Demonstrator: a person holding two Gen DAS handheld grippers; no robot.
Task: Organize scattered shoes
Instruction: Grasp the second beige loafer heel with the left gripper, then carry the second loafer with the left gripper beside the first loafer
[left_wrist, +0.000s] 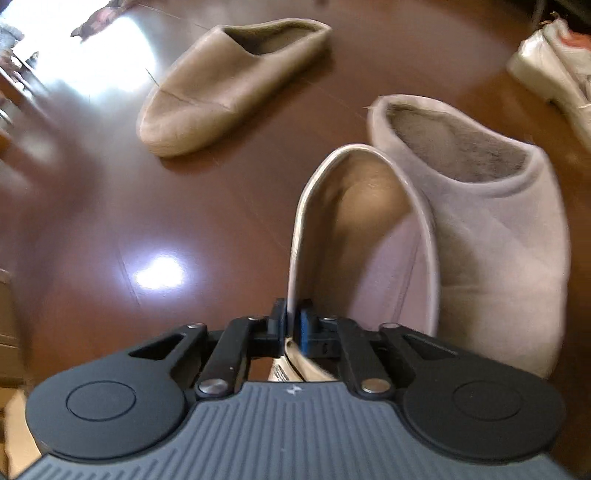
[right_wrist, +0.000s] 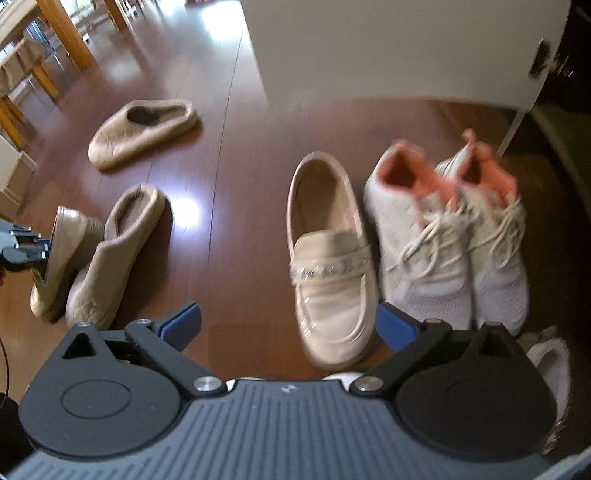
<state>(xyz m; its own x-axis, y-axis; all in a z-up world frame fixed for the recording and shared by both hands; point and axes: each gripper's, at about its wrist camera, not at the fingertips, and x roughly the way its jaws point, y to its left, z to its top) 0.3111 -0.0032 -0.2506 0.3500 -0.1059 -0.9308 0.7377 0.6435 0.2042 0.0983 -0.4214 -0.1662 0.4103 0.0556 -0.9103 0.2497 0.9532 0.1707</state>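
Note:
My left gripper (left_wrist: 294, 326) is shut on the side rim of a beige loafer (left_wrist: 354, 236), held tilted just beside a beige slipper (left_wrist: 491, 229). In the right wrist view that held loafer (right_wrist: 62, 251) and the left gripper (right_wrist: 40, 245) show at the far left, next to the slipper (right_wrist: 114, 258). A second beige slipper (left_wrist: 229, 85) lies apart on the floor; it also shows in the right wrist view (right_wrist: 144, 133). My right gripper (right_wrist: 288, 328) is open and empty above the toe of the matching loafer (right_wrist: 330, 258). A pair of white sneakers (right_wrist: 450, 236) with orange lining stands to its right.
Dark brown wooden floor (right_wrist: 229, 206) with glare spots. A white cabinet (right_wrist: 388, 48) stands behind the sneakers. Wooden table legs (right_wrist: 70, 40) are at the far left. A white sneaker (left_wrist: 554, 70) shows at the left wrist view's right edge.

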